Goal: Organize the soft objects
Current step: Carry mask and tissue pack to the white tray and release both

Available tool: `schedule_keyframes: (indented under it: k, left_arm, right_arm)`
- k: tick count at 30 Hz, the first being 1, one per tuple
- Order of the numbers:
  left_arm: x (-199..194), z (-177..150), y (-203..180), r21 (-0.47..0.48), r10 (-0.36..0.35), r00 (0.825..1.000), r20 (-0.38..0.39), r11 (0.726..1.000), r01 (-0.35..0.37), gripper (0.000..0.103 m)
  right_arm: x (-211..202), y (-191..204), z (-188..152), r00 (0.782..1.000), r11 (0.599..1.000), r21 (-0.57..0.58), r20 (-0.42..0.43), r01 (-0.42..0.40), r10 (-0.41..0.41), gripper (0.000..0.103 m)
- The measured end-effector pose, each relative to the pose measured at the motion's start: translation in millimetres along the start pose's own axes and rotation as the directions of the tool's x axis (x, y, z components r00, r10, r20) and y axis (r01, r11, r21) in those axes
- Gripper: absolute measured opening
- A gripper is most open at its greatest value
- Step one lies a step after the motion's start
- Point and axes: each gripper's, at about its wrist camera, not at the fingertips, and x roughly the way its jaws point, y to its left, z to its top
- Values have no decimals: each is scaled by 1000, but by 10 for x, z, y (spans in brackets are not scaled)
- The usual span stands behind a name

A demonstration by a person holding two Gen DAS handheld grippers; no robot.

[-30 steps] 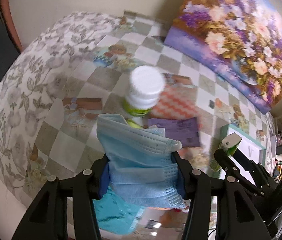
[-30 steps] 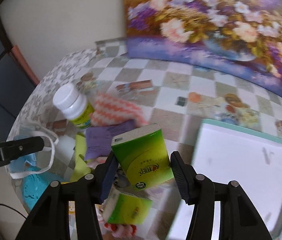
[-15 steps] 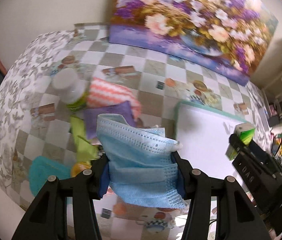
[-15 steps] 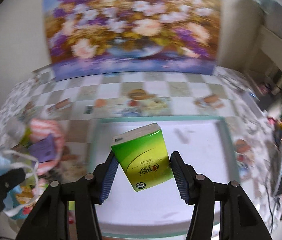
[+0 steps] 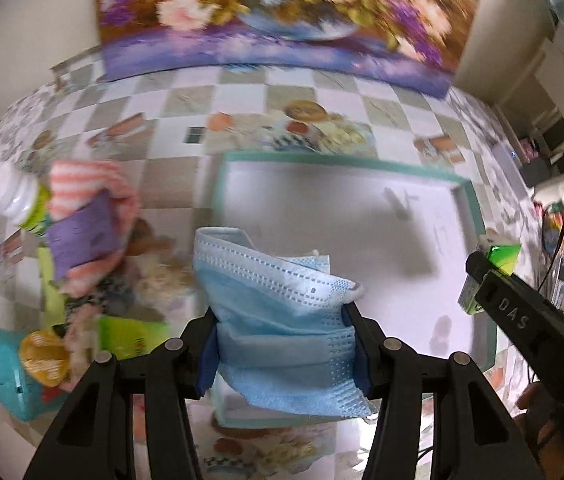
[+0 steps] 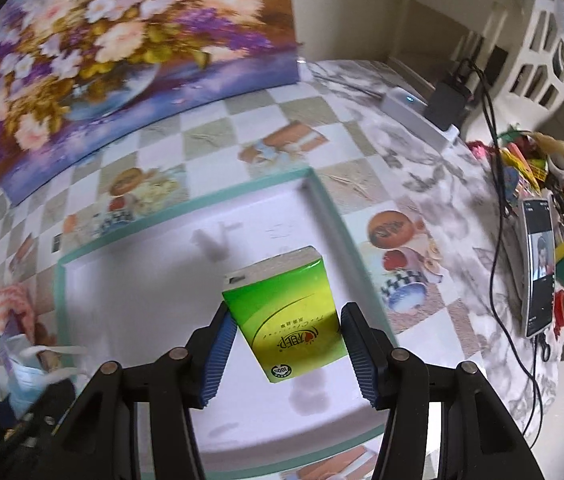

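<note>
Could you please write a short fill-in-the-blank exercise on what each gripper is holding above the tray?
1. The left gripper is shut on a pleated light ____ face mask.
2. The right gripper is shut on a ____ tissue pack.
3. Both hang over a shallow white tray with a ____ rim.

Missing words: blue; green; teal

the pile of soft things [image 5: 81,264] left of the tray [image 5: 470,208] is smeared by motion blur, so its pieces run together. the face mask [image 5: 277,320] hides the tray's near left corner. print on the tissue pack [image 6: 290,312] is too small to read.
</note>
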Motion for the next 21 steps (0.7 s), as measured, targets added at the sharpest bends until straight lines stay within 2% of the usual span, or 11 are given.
schedule_keyframes:
  k: [6,11,19,21]
  left_arm:
    - [218,69,-113,21,2,1000,-3,1000,-2,56]
    - [252,99,-97,10,-42,999,5,999,42,79]
    - [166,130,107,-44,-38,999,26,998,40,80]
    - [130,140,195,-65,-36,999,30,997,38,80]
  right_arm:
    - [62,-71,41,1000,1000,15,-13,13,-13,57]
    - [31,-11,59,1000,1000,3,-7,8,-8,58]
    - [-94,120,47,1000,999,-37,16,22,-21,65]
    - [-123,149,37,1000,999,-43,20,25,-24,74]
